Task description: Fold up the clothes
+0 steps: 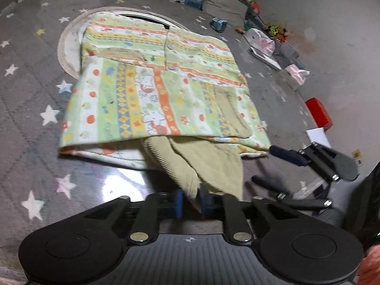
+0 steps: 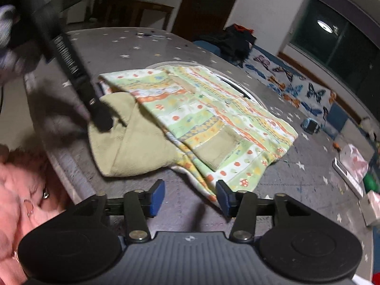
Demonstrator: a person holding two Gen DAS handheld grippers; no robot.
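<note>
Left gripper clamps olive ribbed hem of patterned garment – right gripper wide apart, holding nothing

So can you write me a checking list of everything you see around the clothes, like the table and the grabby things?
Surface: grey star-print mat, partly covered by the garment.
Job's things: patterned garment lying folded on the mat; its plain green ribbed cuff sticks out at the near edge.
Clutter: red box, pink-ribbon packet, small blue toy, all apart from the garment.
Grippers: left gripper shut on the ribbed cuff; right gripper open, at the garment's corner, holding nothing.
Cables: nothing seen.
Surroundings: butterfly-print cushion, dark window, round pale mat under the garment's far end.
</note>
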